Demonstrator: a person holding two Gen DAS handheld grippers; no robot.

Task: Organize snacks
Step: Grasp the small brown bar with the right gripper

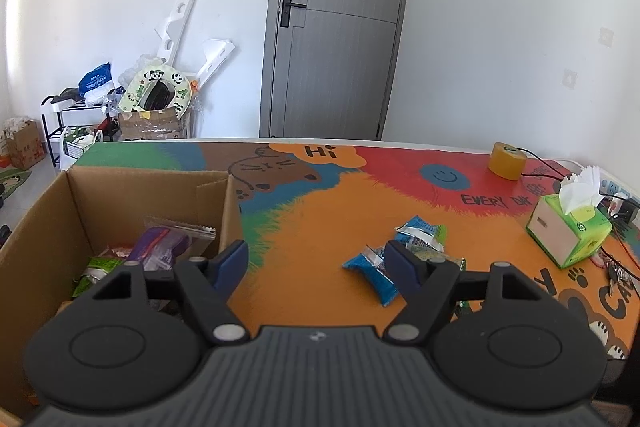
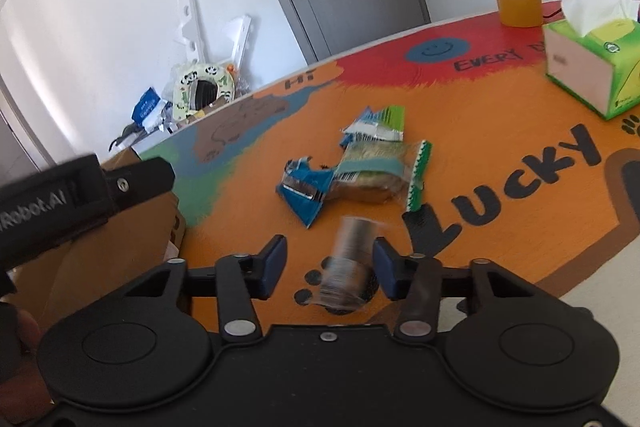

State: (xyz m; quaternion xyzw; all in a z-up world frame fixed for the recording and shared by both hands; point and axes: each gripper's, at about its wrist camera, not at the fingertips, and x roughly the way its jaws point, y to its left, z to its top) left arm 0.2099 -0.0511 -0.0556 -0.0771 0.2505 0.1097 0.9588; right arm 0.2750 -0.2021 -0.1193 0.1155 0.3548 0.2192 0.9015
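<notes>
the right gripper [image 2: 329, 267] stands part-open around a blurred silvery snack packet [image 2: 347, 269], touching only its right pad; a lopsided pinch could squirt it away. the left gripper [image 1: 316, 261] hangs released, empty, beside the cardboard box [image 1: 48, 211]. remaining packets [image 2: 352, 167] lie just beyond.

A silvery, motion-blurred packet [image 2: 350, 263] between the right gripper's [image 2: 330, 267] fingers cannot be identified. The left gripper [image 1: 318, 267] hides part of the brown cardboard box's [image 1: 48, 219] contents.

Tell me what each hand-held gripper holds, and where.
Left hand-held gripper: nothing. Right hand-held gripper: blurred silvery snack packet between open fingers, no grip visible.
</notes>
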